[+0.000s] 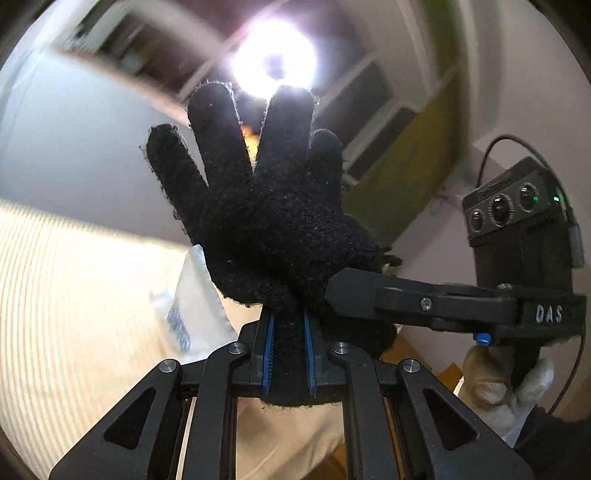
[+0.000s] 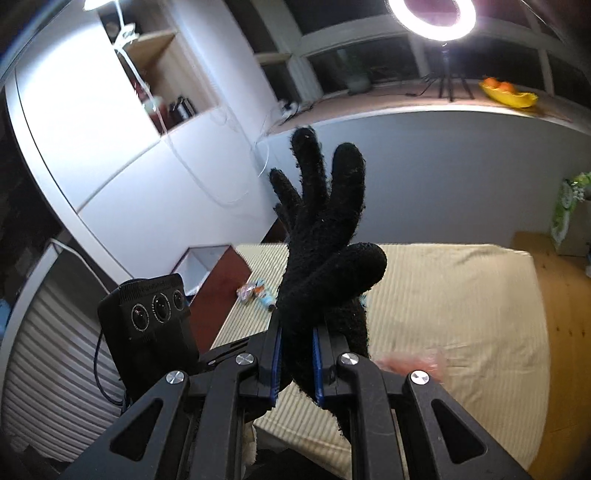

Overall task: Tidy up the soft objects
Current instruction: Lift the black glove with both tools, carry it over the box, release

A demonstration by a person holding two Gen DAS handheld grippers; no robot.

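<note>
A black knit glove (image 1: 273, 221) is held up in the air with its fingers spread upward. In the left wrist view my left gripper (image 1: 288, 321) is shut on the glove's cuff between its blue pads. My right gripper (image 1: 334, 291) comes in from the right, and its tips press into the glove's lower edge. A hand in a white glove (image 1: 506, 384) holds that tool. In the right wrist view the black glove (image 2: 321, 236) stands between the blue pads of my right gripper (image 2: 297, 343), which is shut on it. The left tool's camera housing (image 2: 155, 314) sits at lower left.
Below lies a bed with a beige striped sheet (image 2: 461, 295). On the bed are small wrapped packets (image 2: 255, 291), a blurred pink item (image 2: 410, 360) and a clear plastic bag (image 1: 192, 295). A red-brown box (image 2: 218, 280) stands beside the bed. A ring light (image 2: 432, 14) glares overhead.
</note>
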